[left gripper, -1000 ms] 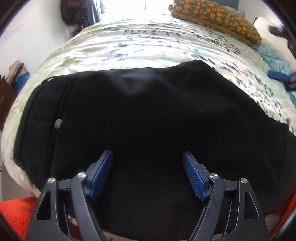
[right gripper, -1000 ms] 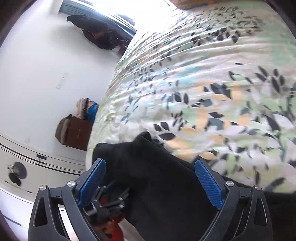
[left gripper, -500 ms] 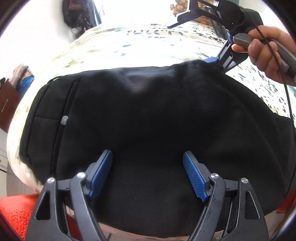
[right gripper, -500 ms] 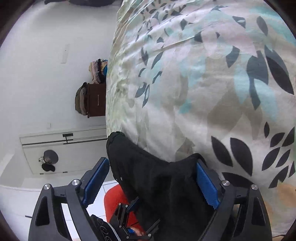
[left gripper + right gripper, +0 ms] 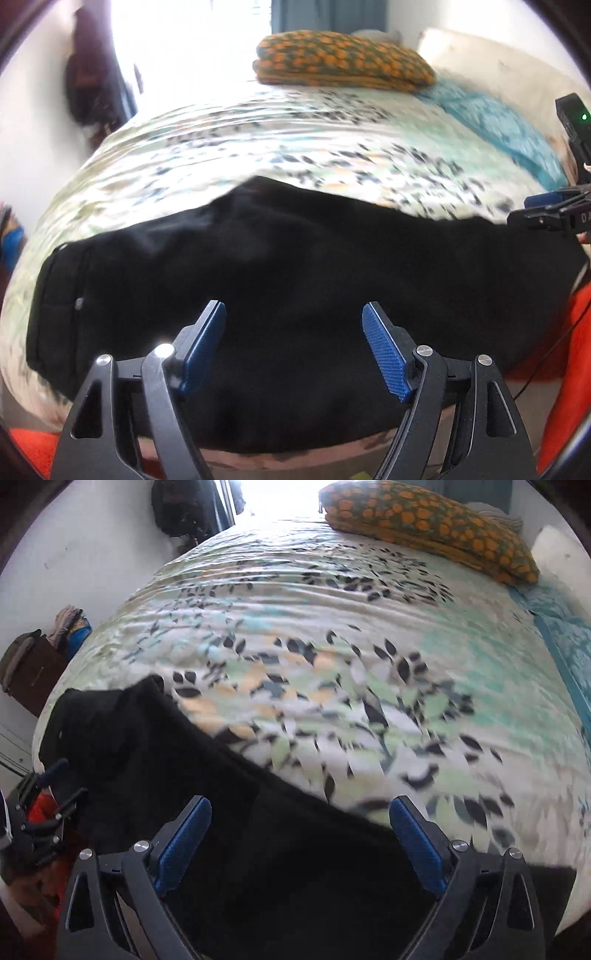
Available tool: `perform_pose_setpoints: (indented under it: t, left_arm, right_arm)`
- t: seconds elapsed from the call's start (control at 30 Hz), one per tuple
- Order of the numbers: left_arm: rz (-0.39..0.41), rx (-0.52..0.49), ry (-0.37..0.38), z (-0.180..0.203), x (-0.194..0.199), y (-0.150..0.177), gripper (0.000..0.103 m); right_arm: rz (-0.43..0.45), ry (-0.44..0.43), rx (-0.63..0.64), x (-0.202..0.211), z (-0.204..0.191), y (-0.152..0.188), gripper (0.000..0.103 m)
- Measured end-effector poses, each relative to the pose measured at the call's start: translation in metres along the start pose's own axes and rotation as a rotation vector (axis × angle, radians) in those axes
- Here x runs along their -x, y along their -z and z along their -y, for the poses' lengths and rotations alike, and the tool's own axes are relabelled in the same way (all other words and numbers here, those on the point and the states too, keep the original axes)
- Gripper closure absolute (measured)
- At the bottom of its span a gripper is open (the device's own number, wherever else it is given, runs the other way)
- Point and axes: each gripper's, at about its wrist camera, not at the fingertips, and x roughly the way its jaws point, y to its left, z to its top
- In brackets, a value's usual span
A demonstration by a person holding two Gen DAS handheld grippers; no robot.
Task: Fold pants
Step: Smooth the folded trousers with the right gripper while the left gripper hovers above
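Black pants (image 5: 295, 266) lie flat across the near edge of a bed with a leaf-print sheet (image 5: 295, 147). The waistband and a small button are at the left end. My left gripper (image 5: 293, 332) is open and empty, just above the pants' near middle. My right gripper (image 5: 299, 834) is open and empty over the leg part of the pants (image 5: 240, 830). It also shows in the left wrist view (image 5: 546, 210) at the right edge, beside the pants' far edge. The left gripper shows at the left edge of the right wrist view (image 5: 40, 805).
An orange-patterned pillow (image 5: 343, 59) lies at the head of the bed, with a teal cloth (image 5: 498, 122) to its right. A brown cabinet (image 5: 29, 672) stands by the wall at left. Red fabric (image 5: 576, 332) is below the bed edge.
The right gripper has pulled back from the pants' far point to the right side and turned level. The left gripper rose slightly and tilted up. Both stayed open.
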Motion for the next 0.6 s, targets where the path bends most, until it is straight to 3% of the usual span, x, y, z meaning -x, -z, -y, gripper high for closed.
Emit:
perform_pose_setpoints:
  t: [0.07, 0.1, 0.13, 0.17, 0.23, 0.27, 0.33, 0.4, 0.47, 0.53, 0.6]
  left_arm:
    - [-0.107, -0.135, -0.092, 0.028, -0.027, 0.01, 0.024]
    - [-0.126, -0.124, -0.106, 0.028, -0.038, 0.013, 0.021]
    - [-0.112, -0.062, -0.109, 0.021, -0.041, 0.012, 0.007]
    - [-0.142, 0.011, -0.122, 0.01, -0.047, 0.008, 0.001]
    - [-0.172, 0.168, -0.12, -0.018, -0.048, 0.005, 0.002]
    - [-0.168, 0.215, -0.142, -0.029, -0.042, 0.004, 0.003]
    - [-0.133, 0.26, -0.16, -0.044, -0.024, 0.008, 0.012]
    - [-0.083, 0.303, -0.126, -0.051, -0.008, 0.008, 0.012]
    - [-0.03, 0.316, -0.074, -0.048, 0.001, 0.006, 0.012]
    - [-0.023, 0.258, -0.065, -0.035, -0.004, 0.007, 0.012]
    - [-0.075, 0.189, -0.077, -0.023, -0.016, 0.012, 0.012]
  right_arm:
    - [-0.047, 0.01, -0.048, -0.007, 0.016, 0.052, 0.006]
    - [-0.082, 0.018, -0.067, -0.019, 0.022, 0.067, 0.006]
    - [-0.122, 0.04, -0.084, -0.036, 0.028, 0.077, 0.005]
    - [-0.14, 0.069, -0.096, -0.05, 0.037, 0.083, 0.0]
    - [-0.025, 0.109, -0.123, -0.055, 0.052, 0.074, 0.0]
    - [-0.027, 0.138, -0.145, -0.057, 0.059, 0.067, 0.0]
    - [-0.032, 0.107, -0.226, -0.044, 0.065, 0.054, 0.003]
    - [0.045, -0.006, -0.202, -0.019, 0.056, 0.046, 0.003]
    - [0.034, -0.151, -0.171, -0.014, 0.039, 0.032, 0.003]
    - [-0.033, -0.481, -0.268, -0.029, 0.029, 0.021, 0.004]
    - [-0.087, -0.682, -0.352, -0.051, 0.018, 0.011, 0.004]
